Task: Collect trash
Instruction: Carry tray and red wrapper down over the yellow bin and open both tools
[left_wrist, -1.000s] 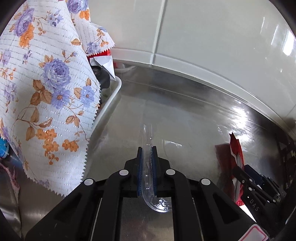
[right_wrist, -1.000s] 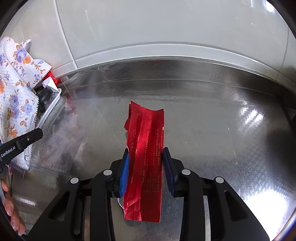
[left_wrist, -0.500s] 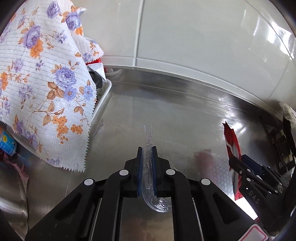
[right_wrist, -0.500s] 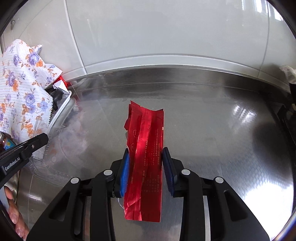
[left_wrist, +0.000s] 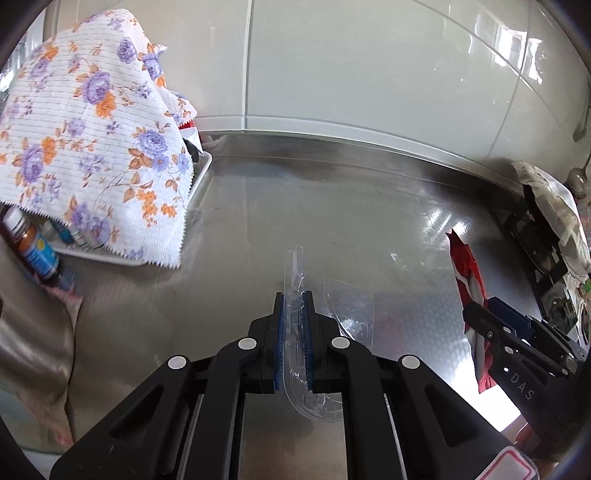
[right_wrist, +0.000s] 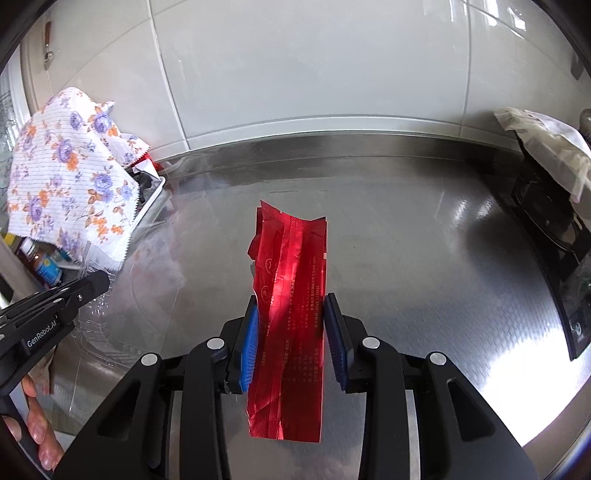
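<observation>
In the left wrist view, a clear, curved piece of plastic packaging (left_wrist: 295, 325) is pinched between the closed jaws of the left gripper (left_wrist: 294, 314), above the steel counter (left_wrist: 332, 206). A floral cloth (left_wrist: 92, 155) is draped at ten o'clock.

In the right wrist view, a long red foil wrapper (right_wrist: 290, 314) is clamped by the partly open right gripper (right_wrist: 291, 321), pointing to twelve o'clock.

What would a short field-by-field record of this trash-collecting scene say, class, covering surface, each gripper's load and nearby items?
surface: steel counter, tiled wall behind
left gripper: shut on clear plastic packaging
right gripper: shut on red foil wrapper, held lengthwise between the pads
left side: floral cloth draped over a white tray; small bottles beneath
right side: black appliance with crumpled bag on top
</observation>
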